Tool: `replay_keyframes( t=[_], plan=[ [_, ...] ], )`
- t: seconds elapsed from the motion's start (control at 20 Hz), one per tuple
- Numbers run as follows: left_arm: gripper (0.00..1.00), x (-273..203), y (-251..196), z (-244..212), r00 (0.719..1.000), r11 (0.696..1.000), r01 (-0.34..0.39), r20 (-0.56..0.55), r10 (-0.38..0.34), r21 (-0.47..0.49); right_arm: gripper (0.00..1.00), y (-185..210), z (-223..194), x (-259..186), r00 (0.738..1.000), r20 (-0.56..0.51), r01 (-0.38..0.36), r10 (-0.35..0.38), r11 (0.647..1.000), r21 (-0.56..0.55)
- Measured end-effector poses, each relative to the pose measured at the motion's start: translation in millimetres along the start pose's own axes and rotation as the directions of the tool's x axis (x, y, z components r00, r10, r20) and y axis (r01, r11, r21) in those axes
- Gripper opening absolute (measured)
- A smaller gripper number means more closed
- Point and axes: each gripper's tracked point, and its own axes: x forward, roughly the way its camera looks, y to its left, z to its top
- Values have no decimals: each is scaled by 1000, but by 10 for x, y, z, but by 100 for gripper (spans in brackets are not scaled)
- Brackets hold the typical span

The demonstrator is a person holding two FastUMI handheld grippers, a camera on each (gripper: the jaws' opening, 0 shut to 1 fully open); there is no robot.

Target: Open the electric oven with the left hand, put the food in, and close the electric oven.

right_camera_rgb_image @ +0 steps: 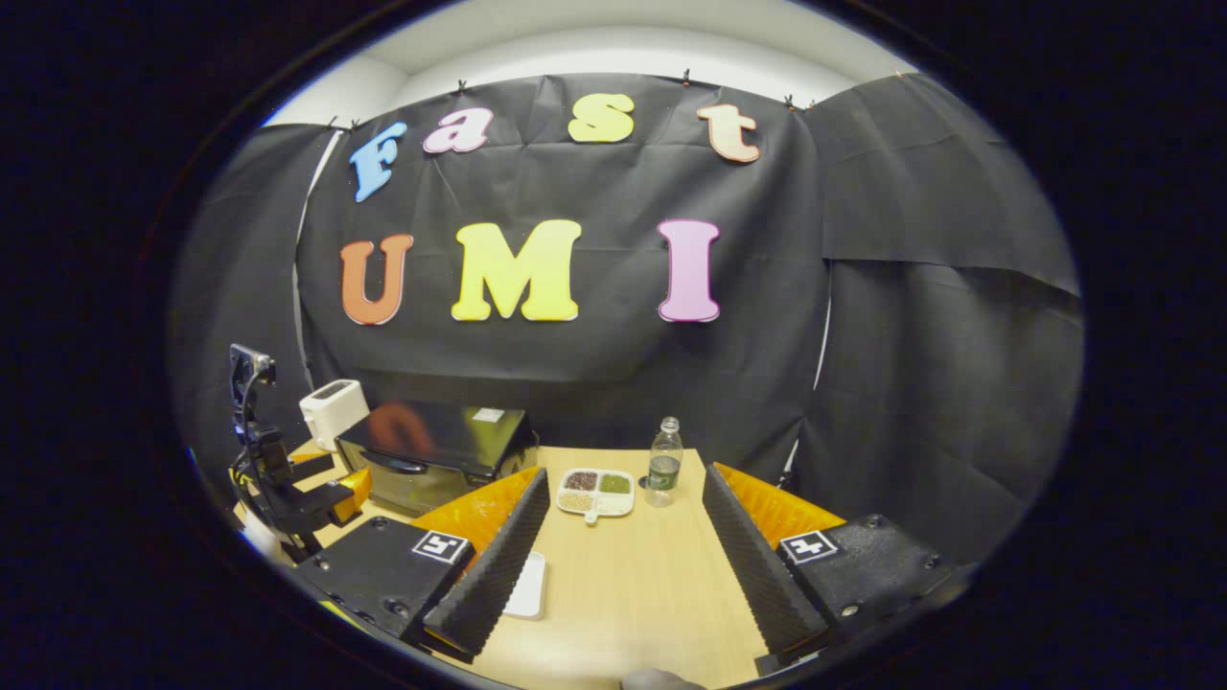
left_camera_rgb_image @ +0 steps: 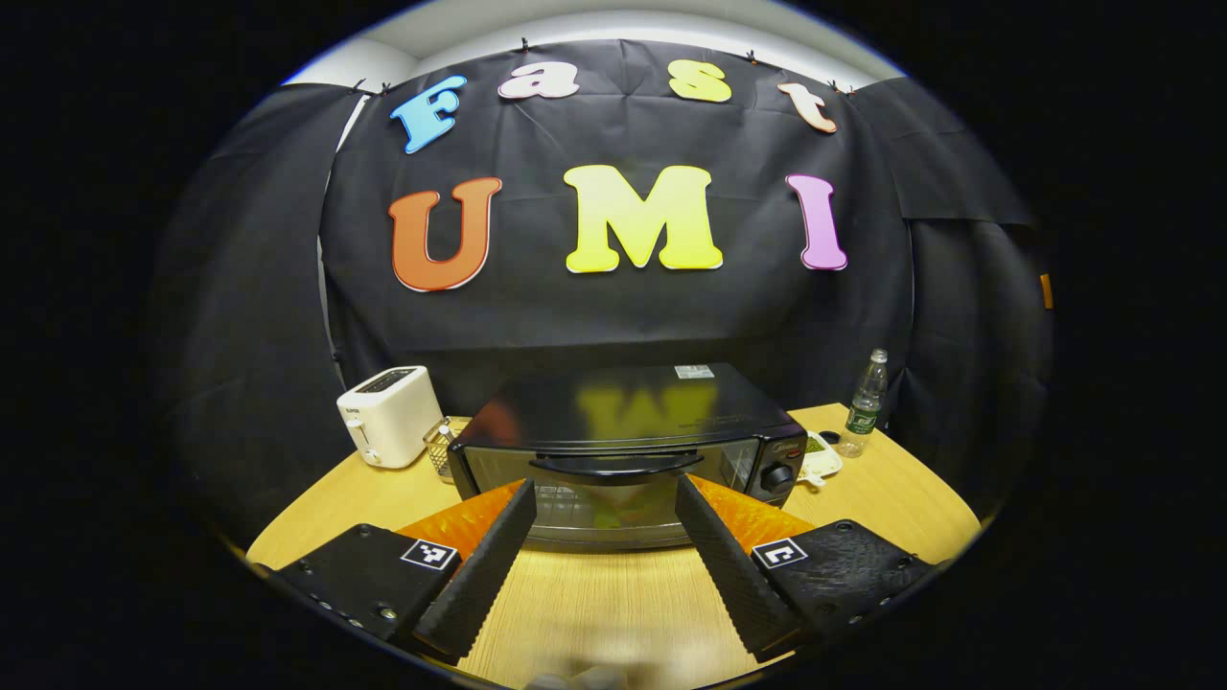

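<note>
I have the left gripper [left_camera_rgb_image: 604, 498] lined up on the electric oven [left_camera_rgb_image: 623, 450], which sits dead ahead at twelve o'clock on the surface [left_camera_rgb_image: 613, 594], door shut. Its jaws are spread wide, holding nothing. My aim is the door handle [left_camera_rgb_image: 615, 466]: come in level, bracket the bar near its middle, close, then pull down and toward me in an arc.

The right gripper [right_camera_rgb_image: 623, 517] hangs with jaws apart and empty, the divided food dish [right_camera_rgb_image: 596, 492] at twelve o'clock beside a water bottle [right_camera_rgb_image: 662, 463]. Lettering on the oven and the bottle label is too small to read.
</note>
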Motion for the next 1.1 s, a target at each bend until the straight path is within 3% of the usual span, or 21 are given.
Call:
replay_keyframes(
  t=[0.05,0.2,0.25,0.7,1.1],
  plan=[
    [96,-100,-15,67,1000,1000,7,9,-7,-6,100,31,44,-19,1000,9,-4,4,1000,1],
    [96,-449,60,313,999,1000,2,43,-1,-14,100,171,223,-107,999,50,-20,20,1000,0],
    [96,-558,91,427,998,1000,5,60,-3,-26,95,233,285,-141,998,64,-25,25,1000,-1],
    [95,-1548,582,1446,969,997,-32,241,48,-70,95,686,566,-436,990,126,-62,59,998,16],
    [94,-1837,719,1599,959,997,-17,281,36,-71,95,797,753,-727,984,177,-35,32,999,15]
  ],
)
